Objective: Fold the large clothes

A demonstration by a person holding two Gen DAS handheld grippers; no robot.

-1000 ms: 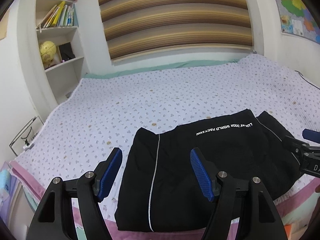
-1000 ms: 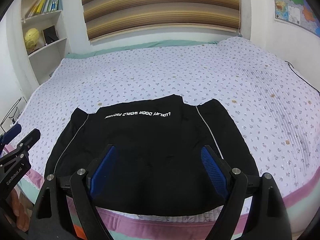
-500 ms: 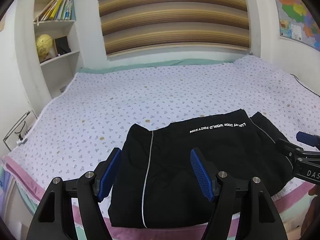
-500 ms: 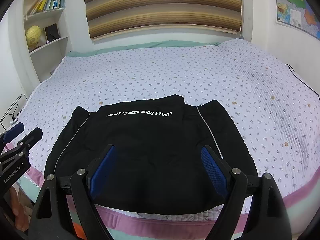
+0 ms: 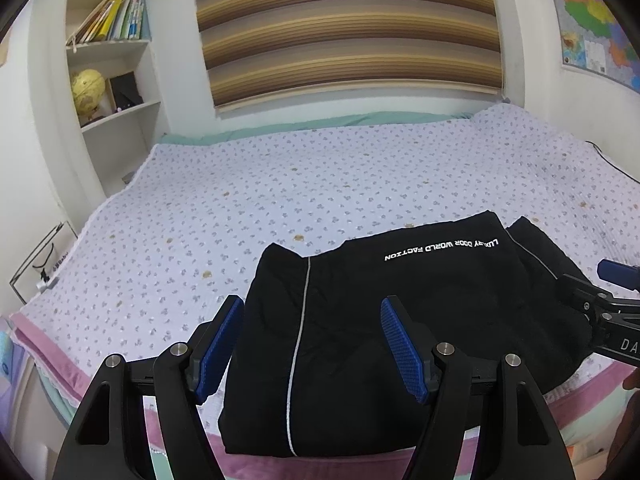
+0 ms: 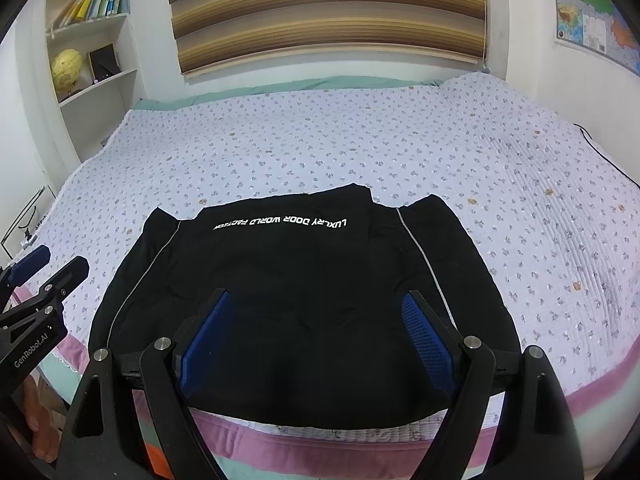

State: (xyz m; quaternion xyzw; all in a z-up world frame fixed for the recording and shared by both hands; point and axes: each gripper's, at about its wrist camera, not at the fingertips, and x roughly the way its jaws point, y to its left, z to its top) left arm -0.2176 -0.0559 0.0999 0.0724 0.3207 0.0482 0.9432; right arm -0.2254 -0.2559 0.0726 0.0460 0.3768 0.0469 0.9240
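Right wrist view: folded black jacket (image 6: 304,304) beyond both pairs of wide-spread, empty blue fingers (image 6: 204,336).

Left gripper (image 5: 312,338), right gripper (image 6: 316,334) — black frames, blue ribbed pads (image 5: 218,346), silver screws, white "GenRobot.AI" lettering.

Bed (image 6: 320,148): floral quilt, pink near edge.
Blind (image 6: 328,12): striped brown, far wall.
Shelves (image 5: 116,76): far left; books (image 5: 112,20), yellow globe (image 5: 86,90).
Map (image 5: 592,28): far right wall.

Garment (image 6: 304,304): "LUXLRY DOOR WORLD FACTION"; left tool (image 6: 36,276): "GenRobot.AI".
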